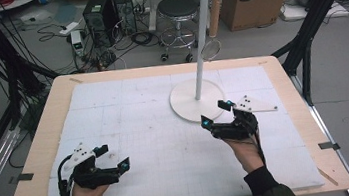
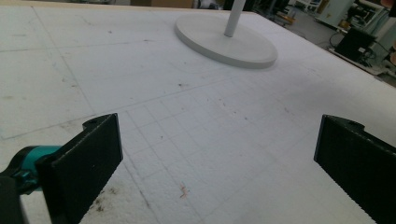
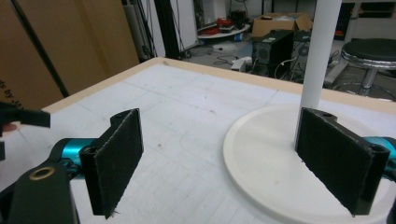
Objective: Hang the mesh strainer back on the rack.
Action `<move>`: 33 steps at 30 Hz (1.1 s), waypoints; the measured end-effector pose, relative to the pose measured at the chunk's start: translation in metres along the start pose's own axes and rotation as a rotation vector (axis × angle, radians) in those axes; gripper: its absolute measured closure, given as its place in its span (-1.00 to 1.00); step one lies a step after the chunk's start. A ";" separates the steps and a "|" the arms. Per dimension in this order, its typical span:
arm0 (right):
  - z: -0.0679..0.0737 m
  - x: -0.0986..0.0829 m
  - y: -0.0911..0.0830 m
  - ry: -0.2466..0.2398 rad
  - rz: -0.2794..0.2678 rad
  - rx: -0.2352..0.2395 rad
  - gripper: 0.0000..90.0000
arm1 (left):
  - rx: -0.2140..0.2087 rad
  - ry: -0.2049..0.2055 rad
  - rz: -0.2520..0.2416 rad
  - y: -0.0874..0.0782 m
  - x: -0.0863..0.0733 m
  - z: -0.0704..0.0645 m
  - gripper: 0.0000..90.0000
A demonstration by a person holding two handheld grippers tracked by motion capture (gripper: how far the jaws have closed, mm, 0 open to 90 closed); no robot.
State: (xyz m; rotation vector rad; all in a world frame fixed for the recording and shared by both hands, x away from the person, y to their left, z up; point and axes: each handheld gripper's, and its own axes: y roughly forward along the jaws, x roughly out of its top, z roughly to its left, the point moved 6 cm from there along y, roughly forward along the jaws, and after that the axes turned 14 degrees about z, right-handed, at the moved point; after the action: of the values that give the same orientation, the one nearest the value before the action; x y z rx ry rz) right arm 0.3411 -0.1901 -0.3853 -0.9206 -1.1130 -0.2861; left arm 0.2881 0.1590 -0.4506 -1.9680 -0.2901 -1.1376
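**Both grippers wide apart near the white stand**

The white stand (image 1: pixel 198 102) sits upright on the foam mat (image 1: pixel 129 113), right of centre. The right gripper (image 1: pixel 216 113) hovers at the edge of its round base, jaws spread wide and empty. The left gripper (image 1: pixel 114 156) rests low near the front left, well apart from the stand, jaws likewise spread around nothing.

Left gripper (image 2: pixel 219 158) jaws wide apart above white mat (image 2: pixel 196 121); round stand base (image 2: pixel 224 42) beyond

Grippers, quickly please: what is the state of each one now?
Left gripper: open, holding nothing, over the white mat.
Right gripper: open, holding nothing, beside the stand base.
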 end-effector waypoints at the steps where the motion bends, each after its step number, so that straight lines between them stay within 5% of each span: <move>1: 0.001 -0.004 -0.001 0.002 0.000 0.003 -0.68 | -0.002 0.001 0.000 0.001 0.000 -0.001 -0.96; 13: 0.011 -0.048 -0.015 -0.002 0.014 0.018 -0.69 | -0.023 0.026 -0.022 0.006 0.001 -0.008 -0.96; 24: 0.008 -0.071 -0.019 0.013 0.053 0.004 -0.69 | -0.042 0.069 -0.026 0.004 -0.004 -0.017 -0.96; 33: 0.005 -0.076 -0.016 0.022 0.065 0.001 -0.69 | -0.053 0.064 -0.040 0.004 -0.003 -0.018 -0.96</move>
State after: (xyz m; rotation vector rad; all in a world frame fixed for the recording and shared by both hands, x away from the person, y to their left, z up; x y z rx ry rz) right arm 0.2937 -0.2138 -0.4427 -0.9490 -1.0605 -0.2423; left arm 0.2779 0.1433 -0.4509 -1.9755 -0.2692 -1.2427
